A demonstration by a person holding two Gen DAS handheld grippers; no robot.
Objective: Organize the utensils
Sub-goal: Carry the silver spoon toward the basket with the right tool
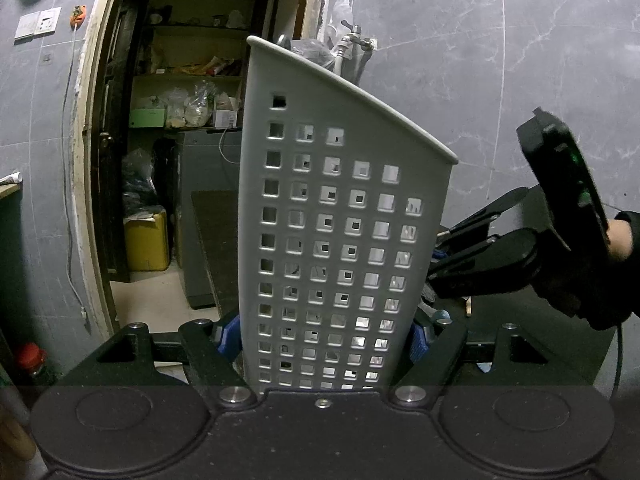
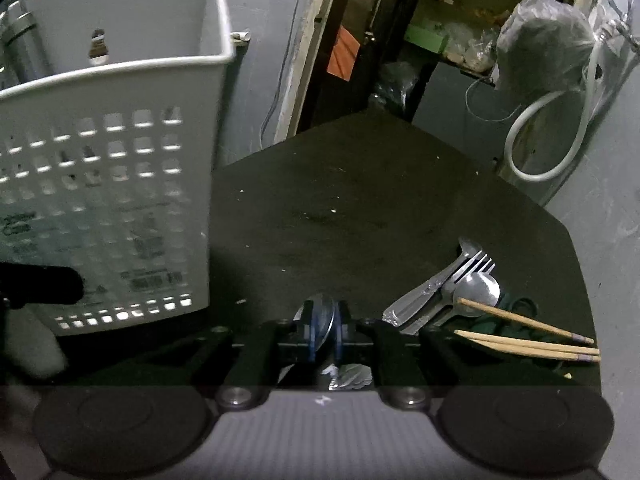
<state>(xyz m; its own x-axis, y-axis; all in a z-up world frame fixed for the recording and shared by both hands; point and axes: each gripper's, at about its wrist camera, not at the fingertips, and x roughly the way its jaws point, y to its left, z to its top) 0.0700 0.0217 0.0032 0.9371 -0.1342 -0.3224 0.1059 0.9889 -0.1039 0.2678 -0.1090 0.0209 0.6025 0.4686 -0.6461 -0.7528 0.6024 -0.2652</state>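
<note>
White perforated caddy (image 1: pixel 340 240), sticker print blurred, is pinched by left claw (image 1: pixel 324 340); right claw (image 2: pixel 325 330) pinches a spoon (image 2: pixel 322 312).

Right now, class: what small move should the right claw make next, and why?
Probably lift the spoon toward the white caddy. The right claw is shut on the spoon, and the left claw grips the caddy upright with its top open.

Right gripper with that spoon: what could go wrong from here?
1. The right gripper pinches the spoon by its bowl between the blue pads; curved metal could slip or twist.
2. The utensil holder is tall and held only low down by the left gripper; a bump on its rim might tip it.
3. The chopsticks lie near the table edge and could get knocked off.
</note>
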